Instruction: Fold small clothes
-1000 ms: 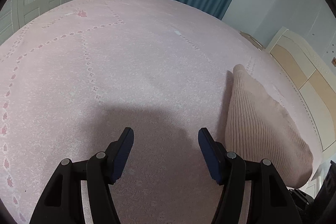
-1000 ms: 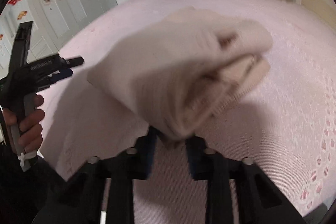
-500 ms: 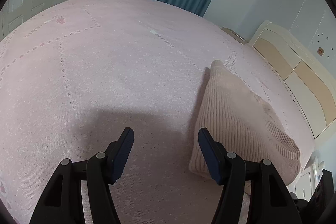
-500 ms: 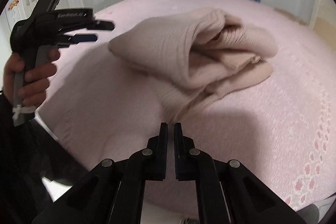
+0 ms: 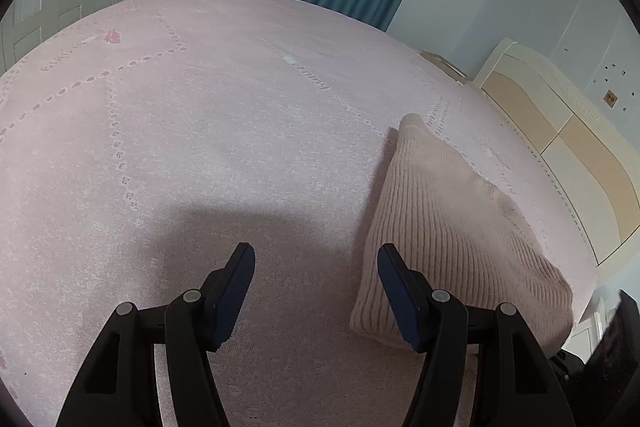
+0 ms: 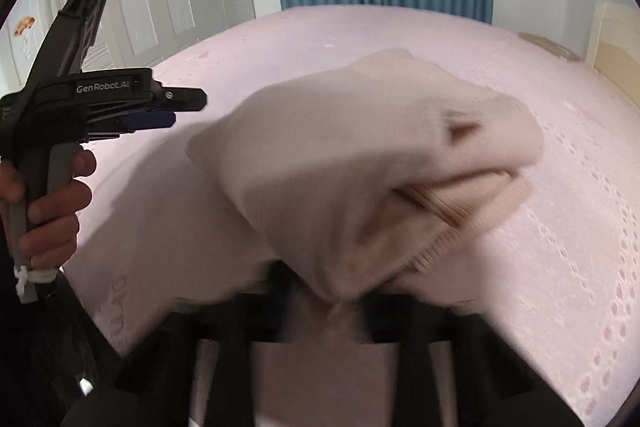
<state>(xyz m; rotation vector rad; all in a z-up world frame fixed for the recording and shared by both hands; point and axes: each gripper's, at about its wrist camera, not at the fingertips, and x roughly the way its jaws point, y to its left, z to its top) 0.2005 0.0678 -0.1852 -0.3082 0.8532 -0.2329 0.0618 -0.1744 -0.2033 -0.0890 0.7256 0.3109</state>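
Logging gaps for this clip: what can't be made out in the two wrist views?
- Right wrist view: blur and the beige knit sweater cover the right gripper; whether its jaws pinch cloth is unclear.
- Right wrist view: the hand holding the left gripper is cut by the frame edge.
- Left wrist view: that gripper's finger hides the sweater's near corner.
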